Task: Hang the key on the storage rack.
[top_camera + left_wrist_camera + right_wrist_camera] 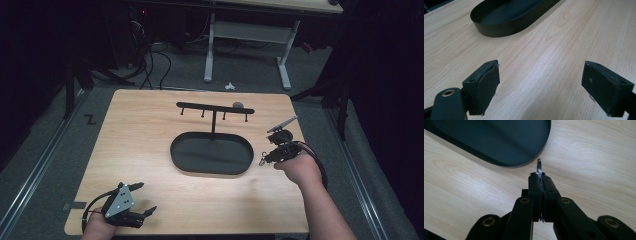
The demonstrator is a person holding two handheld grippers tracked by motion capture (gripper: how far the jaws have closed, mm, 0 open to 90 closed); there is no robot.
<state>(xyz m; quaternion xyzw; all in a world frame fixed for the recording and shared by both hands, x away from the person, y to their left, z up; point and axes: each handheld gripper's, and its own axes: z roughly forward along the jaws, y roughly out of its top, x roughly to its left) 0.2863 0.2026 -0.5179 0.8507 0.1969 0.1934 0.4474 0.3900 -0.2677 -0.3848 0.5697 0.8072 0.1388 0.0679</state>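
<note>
My right gripper (539, 176) is shut on a small metal key ring (539, 166), which sticks out edge-on past the tips. In the high view the right gripper (266, 157) hovers just right of the black oval tray (189, 165), and the key ring (262, 160) dangles at its tip. A black hook stand (215, 108) with several pegs rises from the tray's far side. My left gripper (145, 199) rests at the table's near left corner. Its jaws stand wide open over bare wood, with both pads (485, 85) apart and nothing between them.
The tray's rim (499, 31) lies ahead of the left gripper, and its rounded end (531, 161) lies just beyond the right gripper's tips. A small grey object (238, 105) sits behind the stand. A white desk frame (247, 37) and cables stand on the floor beyond the table.
</note>
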